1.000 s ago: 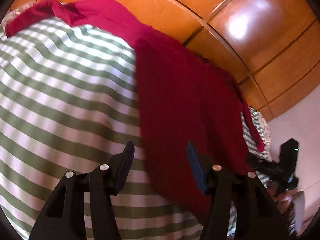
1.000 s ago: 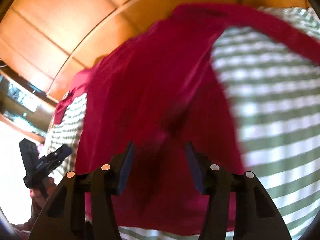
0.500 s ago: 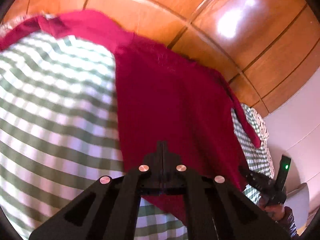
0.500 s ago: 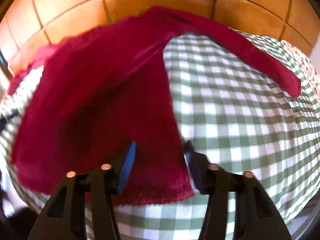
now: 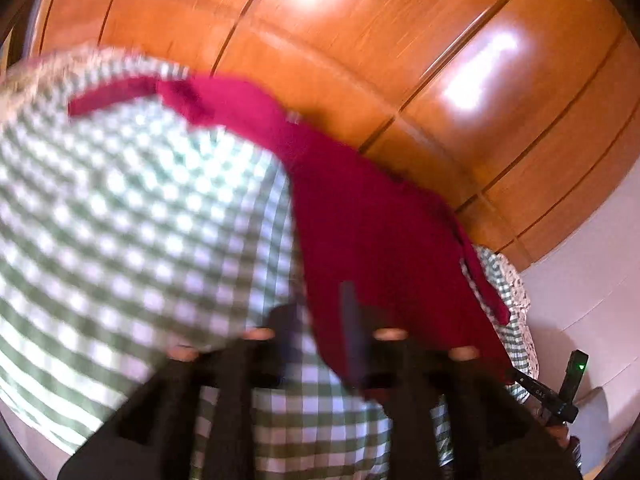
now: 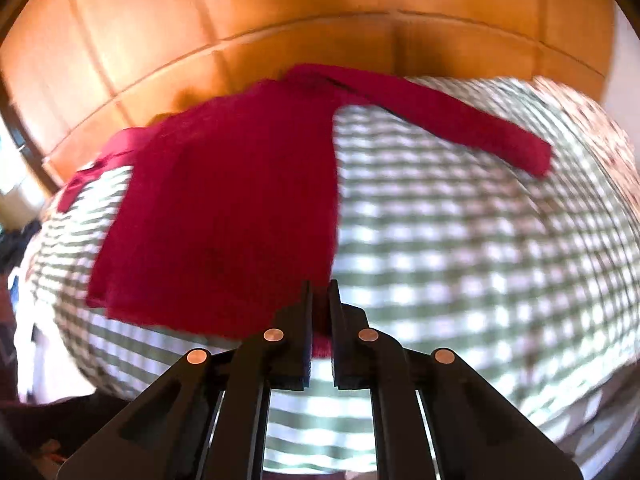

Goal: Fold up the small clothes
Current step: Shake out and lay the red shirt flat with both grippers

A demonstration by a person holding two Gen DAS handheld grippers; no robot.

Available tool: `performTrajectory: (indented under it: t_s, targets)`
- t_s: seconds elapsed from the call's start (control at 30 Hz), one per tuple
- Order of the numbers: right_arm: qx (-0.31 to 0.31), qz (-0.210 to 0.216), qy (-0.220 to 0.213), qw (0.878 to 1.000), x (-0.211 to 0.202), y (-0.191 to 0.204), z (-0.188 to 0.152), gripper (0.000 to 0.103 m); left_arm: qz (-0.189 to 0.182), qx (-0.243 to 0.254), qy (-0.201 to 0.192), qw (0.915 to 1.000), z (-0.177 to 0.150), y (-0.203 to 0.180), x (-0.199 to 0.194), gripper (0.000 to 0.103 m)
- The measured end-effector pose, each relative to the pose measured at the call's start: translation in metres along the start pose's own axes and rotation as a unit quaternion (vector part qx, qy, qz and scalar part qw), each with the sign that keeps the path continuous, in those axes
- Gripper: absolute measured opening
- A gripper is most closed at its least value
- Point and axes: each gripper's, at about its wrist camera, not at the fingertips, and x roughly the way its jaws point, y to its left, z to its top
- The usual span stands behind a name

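Red long-sleeved top (image 6: 224, 216) spread flat on green-and-white checked cloth (image 6: 460, 264), sleeves stretched out to either side, orange wooden panelling (image 6: 200, 32) behind. Right claw (image 6: 320, 304) pinched tight on the top's hem corner. Left claw (image 5: 320, 312) blurred, just been opening, jaws partly apart, red hem lying between them; whether still gripping, cannot tell. Right claw also glimpsed in the left view's lower right corner.

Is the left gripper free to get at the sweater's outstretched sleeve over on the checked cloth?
Probably yes. The left gripper has just been opening its jaws at the red sweater's hem, pressing on nothing, and only bare checked cloth lies before the sleeve. The right gripper pinches the hem elsewhere.
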Motion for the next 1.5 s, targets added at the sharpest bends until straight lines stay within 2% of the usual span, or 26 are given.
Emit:
performTrajectory:
  t_s: [0.03,0.13,0.23,0.3,0.33,0.37,0.4,0.43,0.47,0.57,0.63,0.67,0.73,0.77,0.87,0.97,1.07,1.13,1.2,1.23,1.27,1.3,1.37,1.4,1.47,1.5]
  targets:
    - [0.007,-0.007,0.005,1.0,0.003,-0.004,-0.004,0.003,-0.002,-0.016,0.011,0.9998,-0.008,0.003,0.013,0.048]
    - [0.013,-0.014,0.018,1.0,0.013,-0.007,-0.013,0.002,-0.016,-0.035,0.045,0.9982,-0.028,0.003,0.042,0.048]
    - [0.009,-0.017,0.021,1.0,0.021,-0.002,-0.014,0.002,-0.003,-0.02,0.067,0.9976,-0.039,-0.008,0.072,0.048]
    - [0.019,-0.004,0.02,1.0,0.022,-0.004,-0.011,0.003,-0.003,-0.027,0.074,0.9969,-0.045,-0.01,0.087,0.047]
    - [0.025,0.002,0.018,1.0,0.021,-0.006,-0.01,0.007,-0.005,-0.024,0.074,0.9969,-0.046,-0.012,0.09,0.044]
    - [0.033,0.008,0.014,0.999,0.02,-0.01,-0.009,0.014,-0.006,-0.019,0.075,0.997,-0.047,-0.014,0.091,0.024]
    - [0.038,0.013,0.011,0.999,0.018,-0.012,-0.008,0.038,-0.009,-0.008,0.085,0.9963,-0.048,-0.017,0.095,0.014]
    - [0.045,0.018,0.006,0.999,0.017,-0.014,-0.007,0.06,-0.008,-0.003,0.088,0.9961,-0.048,-0.019,0.096,0.01]
    - [0.054,0.023,0.0,0.998,0.017,-0.016,-0.006,0.063,-0.006,0.002,0.086,0.9963,-0.048,-0.02,0.095,0.008]
    - [0.058,0.026,0.006,0.998,0.028,-0.015,0.0,0.062,-0.011,0.011,0.078,0.9968,-0.044,-0.022,0.083,0.007]
    - [0.058,0.027,0.024,0.998,0.042,-0.014,0.003,0.062,-0.012,0.018,0.07,0.9973,-0.037,-0.025,0.074,0.007]
    - [0.054,0.02,0.041,0.997,0.053,-0.012,0.003,0.058,-0.013,0.023,0.063,0.9977,-0.033,-0.026,0.065,0.007]
    - [0.036,0.015,0.056,0.998,0.063,-0.005,0.003,0.017,-0.013,0.026,0.054,0.9981,-0.024,-0.029,0.055,0.006]
    - [0.027,0.027,0.057,0.998,0.059,0.001,0.005,0.007,-0.014,0.025,0.051,0.9983,-0.019,-0.027,0.046,0.006]
    - [-0.017,0.046,0.033,0.998,0.029,0.022,0.006,0.007,-0.023,0.033,0.044,0.9982,-0.007,-0.026,0.016,0.006]
    - [-0.053,0.074,0.019,0.996,-0.007,0.033,-0.001,0.007,-0.017,0.065,0.047,0.9966,-0.005,-0.03,-0.016,0.006]
    - [-0.082,0.071,0.038,0.993,-0.022,0.035,-0.021,0.007,0.004,0.086,0.058,0.9945,-0.015,-0.028,-0.03,0.006]
    - [-0.084,0.071,0.074,0.991,-0.012,0.034,-0.044,0.007,0.038,0.095,0.074,0.992,-0.028,-0.017,-0.03,0.007]
    - [-0.086,0.077,0.103,0.988,-0.001,0.038,-0.062,0.007,0.093,0.108,0.089,0.9858,-0.043,-0.007,-0.018,0.008]
    - [-0.089,0.083,0.119,0.985,0.005,0.044,-0.072,0.007,0.142,0.109,0.093,0.9795,-0.048,0.001,-0.011,0.01]
    - [-0.095,0.083,0.124,0.984,0.008,0.048,-0.076,0.007,0.169,0.102,0.093,0.9759,-0.051,0.007,-0.007,0.008]
    - [-0.1,0.078,0.127,0.984,0.011,0.052,-0.079,0.007,0.179,0.085,0.09,0.976,-0.053,0.014,-0.004,0.008]
    - [-0.093,0.082,0.129,0.984,0.015,0.05,-0.076,0.007,0.16,0.05,0.081,0.9826,-0.051,0.022,-0.006,0.019]
    - [-0.078,0.088,0.125,0.985,0.014,0.044,-0.071,0.007,0.15,0.041,0.069,0.9854,-0.049,0.021,-0.008,0.021]
    - [-0.047,0.077,0.107,0.99,0.013,0.028,-0.056,0.024,0.141,0.047,0.045,0.9879,-0.045,0.011,-0.01,0.03]
    - [-0.024,0.061,0.091,0.994,0.013,0.017,-0.048,0.04,0.132,0.055,0.033,0.9891,-0.042,0.002,-0.009,0.033]
